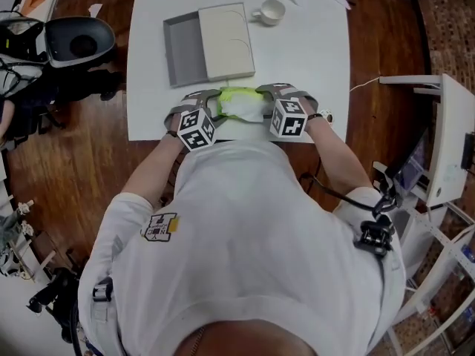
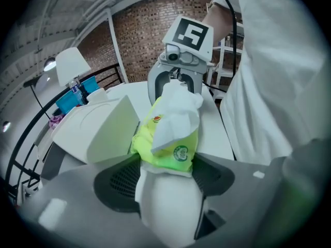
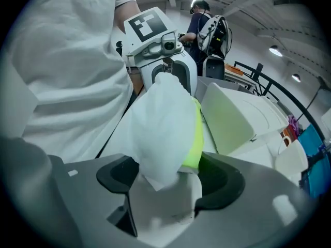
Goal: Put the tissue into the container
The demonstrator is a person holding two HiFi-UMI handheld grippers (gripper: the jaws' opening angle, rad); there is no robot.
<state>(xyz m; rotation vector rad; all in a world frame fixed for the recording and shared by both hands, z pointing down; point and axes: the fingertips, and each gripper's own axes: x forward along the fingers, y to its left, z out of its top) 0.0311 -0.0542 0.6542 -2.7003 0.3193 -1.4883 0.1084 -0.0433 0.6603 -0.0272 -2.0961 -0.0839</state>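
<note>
Left gripper view: tissue pack (image 2: pixel 166 133) bears unreadable green logo (image 2: pixel 180 153).

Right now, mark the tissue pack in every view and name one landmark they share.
Head view: tissue pack upper centre, below the container.
Left gripper view: tissue pack centre, container at its left.
Right gripper view: tissue pack centre, container at its right.
Shared landmark: the container.

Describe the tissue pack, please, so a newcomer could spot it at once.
On the white square table, look to the near edge, before the grey rectangular container. The lime-green plastic tissue pack is there, held by the left gripper and right gripper; nothing else is bright green.
</note>
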